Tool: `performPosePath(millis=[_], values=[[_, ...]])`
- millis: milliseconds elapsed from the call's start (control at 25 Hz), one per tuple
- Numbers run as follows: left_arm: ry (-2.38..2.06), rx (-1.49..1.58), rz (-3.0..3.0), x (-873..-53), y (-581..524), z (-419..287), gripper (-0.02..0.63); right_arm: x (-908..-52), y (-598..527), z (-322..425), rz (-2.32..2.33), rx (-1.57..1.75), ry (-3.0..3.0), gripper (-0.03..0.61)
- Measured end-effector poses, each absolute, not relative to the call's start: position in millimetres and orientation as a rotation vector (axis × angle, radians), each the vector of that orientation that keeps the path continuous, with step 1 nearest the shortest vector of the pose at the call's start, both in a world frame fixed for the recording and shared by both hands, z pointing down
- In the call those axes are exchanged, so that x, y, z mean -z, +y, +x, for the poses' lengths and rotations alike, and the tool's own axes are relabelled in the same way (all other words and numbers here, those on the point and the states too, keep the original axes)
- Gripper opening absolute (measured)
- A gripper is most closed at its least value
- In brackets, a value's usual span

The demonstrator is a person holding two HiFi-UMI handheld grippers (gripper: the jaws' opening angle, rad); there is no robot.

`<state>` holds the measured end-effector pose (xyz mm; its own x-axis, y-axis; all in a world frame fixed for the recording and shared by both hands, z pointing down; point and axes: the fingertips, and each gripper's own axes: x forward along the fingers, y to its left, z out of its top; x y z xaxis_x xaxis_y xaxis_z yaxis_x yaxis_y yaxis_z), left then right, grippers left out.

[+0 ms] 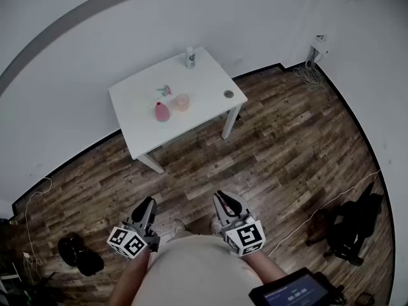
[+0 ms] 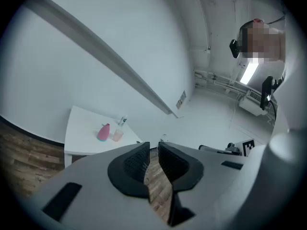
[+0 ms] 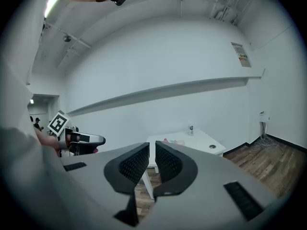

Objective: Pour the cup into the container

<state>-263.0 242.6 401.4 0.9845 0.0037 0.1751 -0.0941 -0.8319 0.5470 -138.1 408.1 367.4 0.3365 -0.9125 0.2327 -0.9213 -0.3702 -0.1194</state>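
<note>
A white table (image 1: 210, 75) stands across the wood floor, well away from both grippers. On it are a pink bottle-shaped container (image 1: 162, 111) and, just to its right, a pale translucent cup (image 1: 182, 102). My left gripper (image 1: 148, 203) and right gripper (image 1: 223, 199) hang side by side close to the person's body, both pointing toward the table. In the left gripper view the left gripper (image 2: 153, 145) has its jaws together and empty, with the container (image 2: 103, 132) and cup (image 2: 116, 136) far beyond. The right gripper (image 3: 152, 146) is likewise shut on nothing.
A small white bottle (image 1: 190, 57) stands at the table's far edge and a small round object (image 1: 228, 94) at its right corner. Black bags lie on the floor at left (image 1: 80, 254) and right (image 1: 347, 228). Cables (image 1: 309, 75) trail by the far wall.
</note>
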Motion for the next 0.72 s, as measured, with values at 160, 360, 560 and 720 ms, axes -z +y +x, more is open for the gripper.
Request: performPosePath(millis=[160,360,560,720], values=[[-0.061,-0.229,2.562,-403,249,-261,0.066,-369,415,-133,2.535,-0.404,-1.742,0.037],[-0.073,-0.24,2.566,-405,252,-255,0.066,-372,418,-125,2.534,-0.412,-1.748,0.037],[-0.077,-0.239,2.579,-404,259,-248,0.066,-375,424,-115,2.56,-0.464,-1.79,0.078],[-0.09,-0.24,2.585,-402,261,-243,0.066,-369,431,-109,2.573,-0.436,-1.841,0.112]])
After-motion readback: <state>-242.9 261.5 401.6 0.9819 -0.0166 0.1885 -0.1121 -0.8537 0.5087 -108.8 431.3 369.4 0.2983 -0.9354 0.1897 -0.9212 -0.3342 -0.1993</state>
